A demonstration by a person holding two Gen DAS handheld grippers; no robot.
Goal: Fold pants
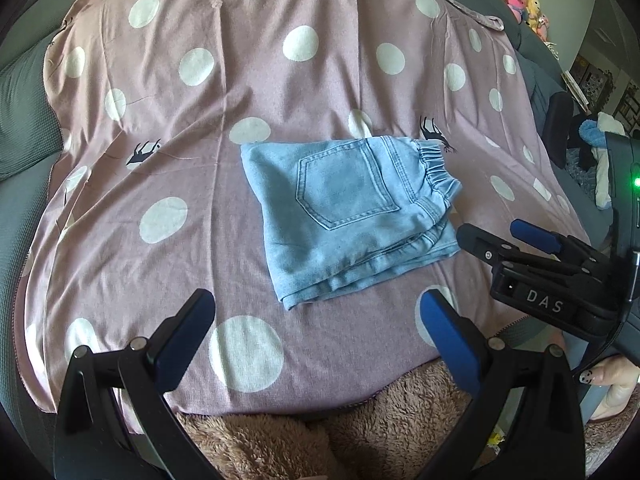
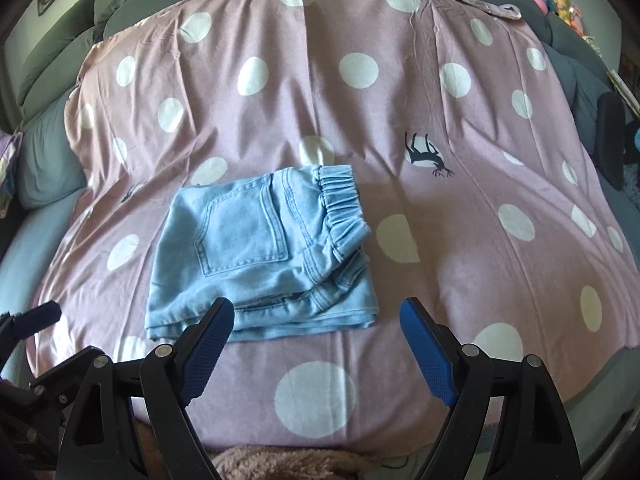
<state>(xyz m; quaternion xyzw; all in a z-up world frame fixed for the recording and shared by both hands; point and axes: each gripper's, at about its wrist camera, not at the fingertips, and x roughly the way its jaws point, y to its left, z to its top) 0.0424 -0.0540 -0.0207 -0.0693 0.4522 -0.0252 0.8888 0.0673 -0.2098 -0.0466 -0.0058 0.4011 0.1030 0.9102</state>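
Left gripper (image 1: 316,332): near, low in the left view. Its fingers (image 1: 188,332) are spread wide and hold nothing.
Right gripper (image 2: 316,344): near too. Its fingers (image 2: 208,344) are spread wide and hold nothing. One finger sits in front of the near edge of the pants; I cannot tell if it touches them.
Fuzzy blanket (image 1: 280,440): brown and soft, at the very near edge, under the grippers.
Pants (image 2: 256,256): light blue jeans, folded into a small square pile in the middle of the sheet. The back pocket (image 2: 244,232) faces up. The stretchy waistband (image 2: 340,208) is on the far right side.
Sheet (image 2: 460,272): pink with white dots, spread over a bed, with a few wrinkles.
Job: it looks almost done.
How to finish well: check that the edges line up. If a layer sticks out at the near right corner, pinch only that layer and tuck it slowly. Press flat, don't drag the pile.
Far away: soft toys (image 1: 524,0) in the far right corner.
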